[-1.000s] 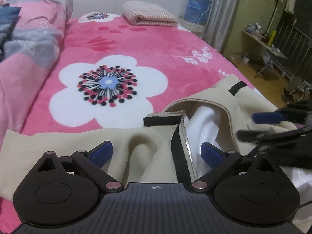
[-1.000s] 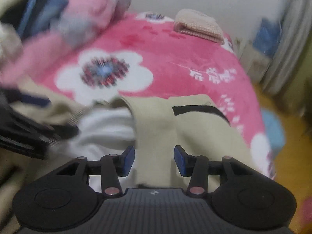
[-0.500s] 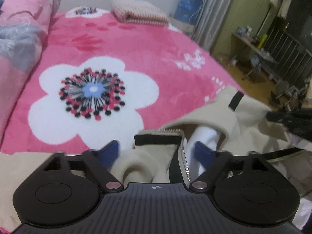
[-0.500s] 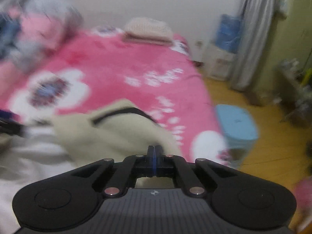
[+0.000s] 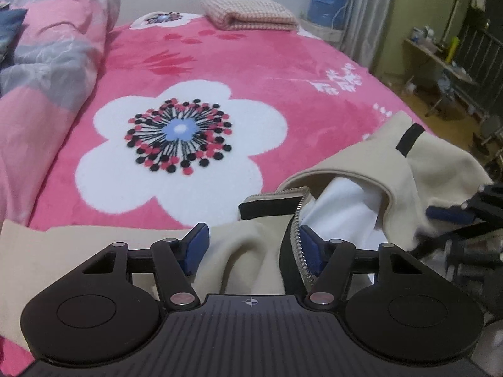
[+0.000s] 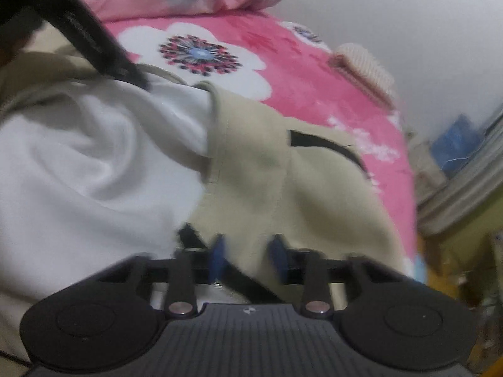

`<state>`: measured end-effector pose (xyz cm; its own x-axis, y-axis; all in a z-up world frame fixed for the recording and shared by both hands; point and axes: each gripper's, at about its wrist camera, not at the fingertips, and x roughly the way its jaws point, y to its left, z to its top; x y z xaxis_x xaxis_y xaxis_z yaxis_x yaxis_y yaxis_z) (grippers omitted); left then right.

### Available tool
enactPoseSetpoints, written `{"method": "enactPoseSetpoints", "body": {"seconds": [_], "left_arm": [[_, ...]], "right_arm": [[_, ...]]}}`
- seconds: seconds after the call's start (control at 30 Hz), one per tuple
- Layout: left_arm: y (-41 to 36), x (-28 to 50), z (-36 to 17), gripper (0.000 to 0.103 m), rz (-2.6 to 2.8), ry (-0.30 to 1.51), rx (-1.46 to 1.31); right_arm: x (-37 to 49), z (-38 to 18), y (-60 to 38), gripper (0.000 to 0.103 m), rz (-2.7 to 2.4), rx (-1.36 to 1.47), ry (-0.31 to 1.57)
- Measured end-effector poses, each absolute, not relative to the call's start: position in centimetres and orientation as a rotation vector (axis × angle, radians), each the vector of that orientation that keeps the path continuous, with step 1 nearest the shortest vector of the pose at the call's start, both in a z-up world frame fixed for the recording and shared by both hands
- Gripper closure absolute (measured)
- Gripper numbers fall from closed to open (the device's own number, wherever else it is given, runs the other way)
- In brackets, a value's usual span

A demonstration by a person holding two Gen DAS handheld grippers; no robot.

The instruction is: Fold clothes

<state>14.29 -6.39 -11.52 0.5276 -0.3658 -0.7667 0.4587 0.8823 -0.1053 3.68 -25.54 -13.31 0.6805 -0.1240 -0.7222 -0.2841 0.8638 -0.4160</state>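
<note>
A: Where's the garment?

B: The beige jacket (image 5: 418, 172) lies rumpled on the near edge of the pink flowered blanket (image 5: 251, 72), its white lining (image 5: 342, 207) showing where the front gapes. The zipper (image 5: 297, 245) runs down the opened edge, black trim beside it.

A: And the left gripper (image 5: 253, 248)?

B: It sits low over that front edge, jaws about half spread and closing. A raised fold of beige cloth and the zipper strip lie between the blue pads (image 5: 196, 248), but the pads don't look pressed in yet, so I'd call it not gripped.

A: The right gripper (image 6: 248, 254)?

B: Its view is blurred. The jaws are narrow and opening, with a tongue of beige cloth between them; I can't see the pads biting on it. It's over the other side of the jacket, near the black stripe (image 6: 327, 147).

A: So which step is this?

B: My reading: taking hold at the very start of the fold. The jacket is still bunched and open, nothing squared up.

A: What does the next move need?

B: Both grippers need a firm pinch on the cloth, the left on the zipper edge. Then lift and spread it flat, well clear of the crumpled quilt (image 5: 53, 47) and the folded checked cloth (image 5: 248, 11) farther up the bed
</note>
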Motion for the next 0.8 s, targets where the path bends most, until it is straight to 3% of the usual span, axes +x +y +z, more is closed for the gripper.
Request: {"method": "enactPoseSetpoints", "body": {"seconds": [0.07, 0.3, 0.43, 0.5, 0.63, 0.73, 0.8], "left_arm": [[-5.9, 14.1, -11.1, 0.040, -0.504, 0.877, 0.092], [-4.9, 15.1, -9.9, 0.034, -0.532, 0.851, -0.006], [-5.4, 16.4, -9.9, 0.033, -0.525, 0.854, -0.010], [-6.1, 17.1, -10.5, 0.024, -0.573, 0.901, 0.011], [-7.0, 17.2, -12.0, 0.034, -0.553, 0.977, 0.042], [-6.8, 16.5, -12.6, 0.044, -0.530, 0.984, 0.010], [-6.6, 15.8, -12.5, 0.056, -0.526, 0.960, 0.007]], "right_arm": [[3.8, -12.7, -26.3, 0.103, 0.013, -0.527, 0.802], [3.9, -6.4, -32.3, 0.103, -0.247, -0.373, 0.645], [2.5, -4.6, -33.5, 0.103, -0.343, -0.430, 0.564], [2.4, -4.0, -35.0, 0.103, -0.394, -0.399, 0.578], [1.7, -3.4, -37.4, 0.103, -0.284, -0.132, 0.639], [1.7, -3.5, -35.4, 0.098, -0.053, -0.057, 0.634], [3.0, -3.5, -32.6, 0.072, 0.055, -0.091, 0.619]]}}
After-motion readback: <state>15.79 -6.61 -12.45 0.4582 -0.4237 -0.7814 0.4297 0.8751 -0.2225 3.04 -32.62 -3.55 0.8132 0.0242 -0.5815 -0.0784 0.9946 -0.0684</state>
